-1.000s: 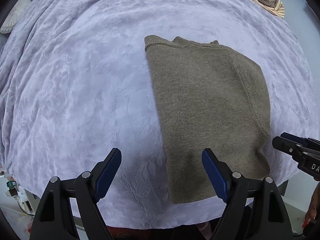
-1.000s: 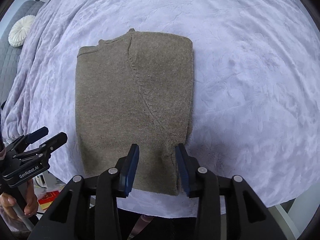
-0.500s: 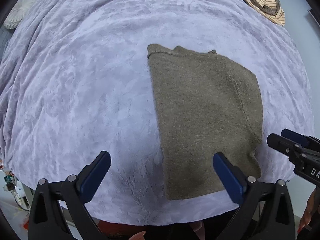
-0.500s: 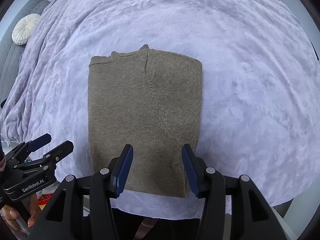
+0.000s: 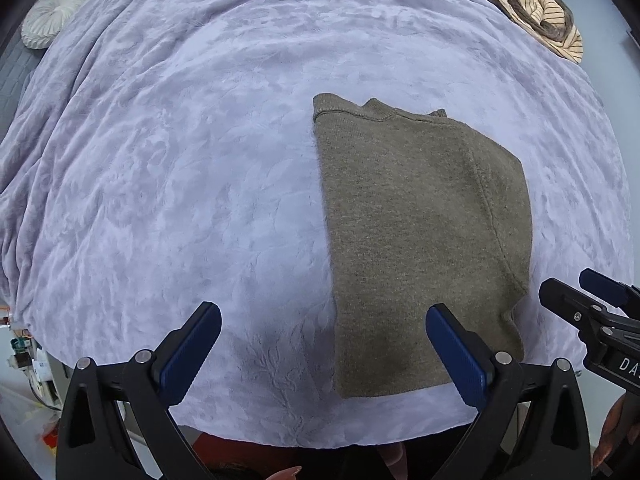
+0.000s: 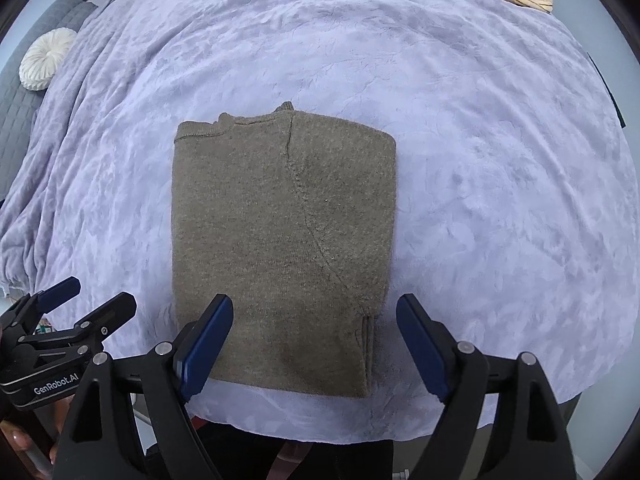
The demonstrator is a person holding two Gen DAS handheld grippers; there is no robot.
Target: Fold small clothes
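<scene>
Lying flat on the lavender blanket, the folded olive sweater sits ahead of both tongs. Right gripper hovers spread wide over its near edge, holding nothing. Left gripper, likewise spread and empty, straddles its left edge.

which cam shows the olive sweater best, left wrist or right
The right wrist view: the folded olive sweater lies centred there, all four edges and the stacked layers at its near right corner visible. In the left wrist view the sweater sits off to the right, and a finger of the left gripper covers part of its near edge.
</scene>
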